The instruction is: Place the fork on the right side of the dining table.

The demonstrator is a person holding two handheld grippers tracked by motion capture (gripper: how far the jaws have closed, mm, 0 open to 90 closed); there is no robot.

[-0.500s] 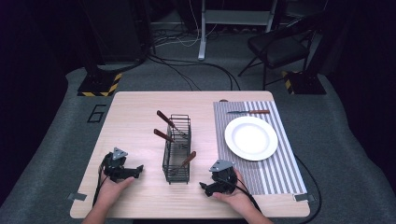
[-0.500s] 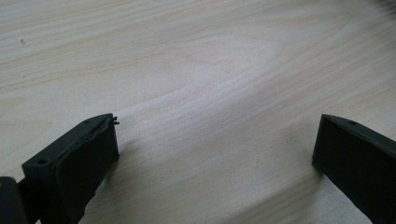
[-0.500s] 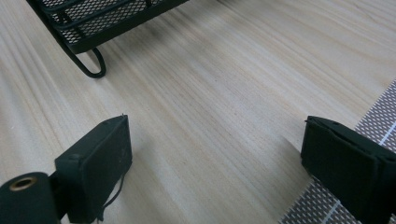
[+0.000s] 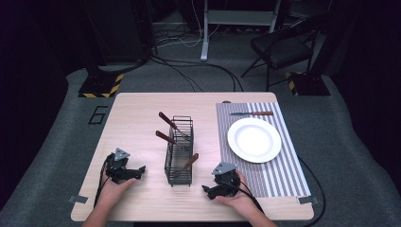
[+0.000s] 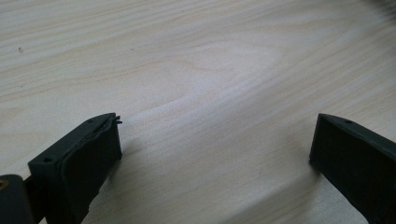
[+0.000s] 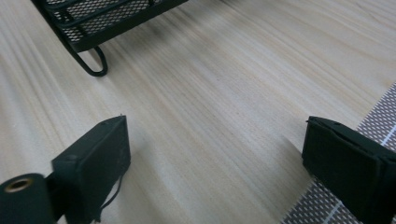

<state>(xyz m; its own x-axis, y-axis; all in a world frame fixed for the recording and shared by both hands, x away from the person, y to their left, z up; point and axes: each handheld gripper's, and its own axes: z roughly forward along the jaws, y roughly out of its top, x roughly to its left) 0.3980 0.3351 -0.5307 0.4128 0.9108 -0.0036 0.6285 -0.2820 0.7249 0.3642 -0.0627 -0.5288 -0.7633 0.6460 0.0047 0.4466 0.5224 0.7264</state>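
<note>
The wire basket [image 4: 179,151] hides the working ends of 3 brown-handled utensils [image 4: 166,120], so their kind is unclear. It stands between the left gripper [image 4: 138,170] and right gripper [image 4: 207,190], both wide apart, empty, on the table [image 4: 137,118]. A plate [image 4: 254,140] and knife [image 4: 251,113] lie on the striped mat [image 4: 279,175].

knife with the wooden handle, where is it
In the high view the knife lies on the striped mat at the table's far right, just beyond the white plate.

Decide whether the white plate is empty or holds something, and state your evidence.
Empty. The white plate shows a bare surface on the striped mat; the knife lies beyond it.
</note>
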